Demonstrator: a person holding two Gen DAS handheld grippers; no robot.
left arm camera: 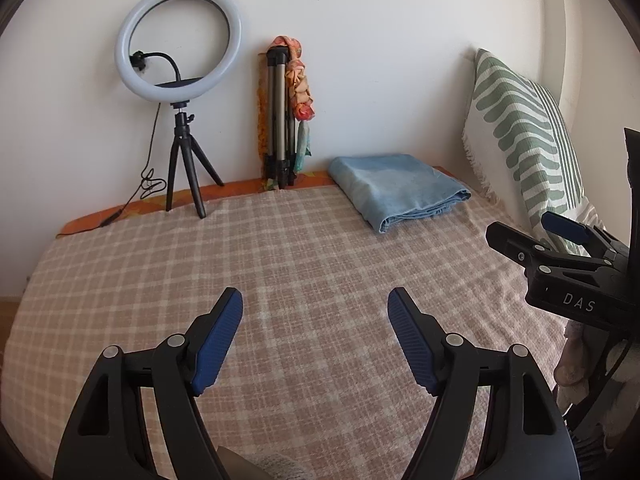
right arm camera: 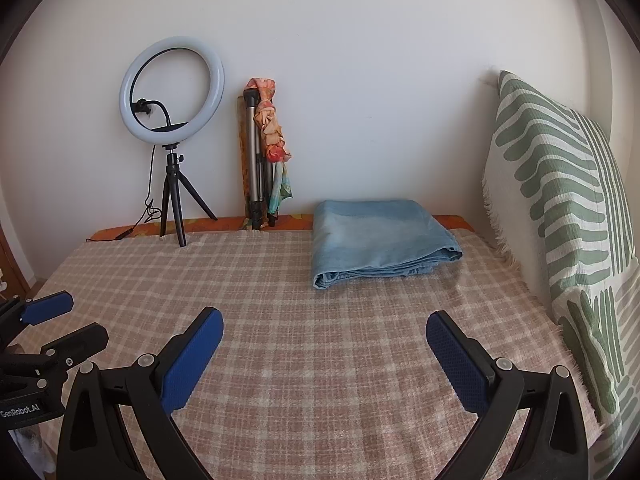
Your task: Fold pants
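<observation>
From the left wrist camera, the left hand-held gripper hangs over the bed with its jaws spread wide and nothing between them. Its fingers are black plastic arms with round metal pivot pins, each faced with a ribbed dark-blue pad. Below it lies a woven bed cover in a pink-and-cream check with a slightly fuzzy nap. Ahead and a little to the right, well apart from the fingertips, the pants lie folded into a flat rectangular stack of soft, faded blue denim, with layered edges showing along the near side. Ahead to the left a white ring light stands on a small black tripod, its cable trailing over the bed's orange edge. Straight ahead a collapsed metal tripod, draped with a crumpled orange patterned cloth, leans on the white wall. To the right, the right hand-held gripper reaches in sideways, in front of a fringed white pillow with green stripes.

From the right wrist camera, the right hand-held gripper is likewise wide open and empty above the checked cover. The folded pants lie straight ahead, well beyond the fingertips, near the bed's far edge. The pillow stands upright just to the right, its waffle weave visible. The left hand-held gripper shows at the left edge, jaws parted.
</observation>
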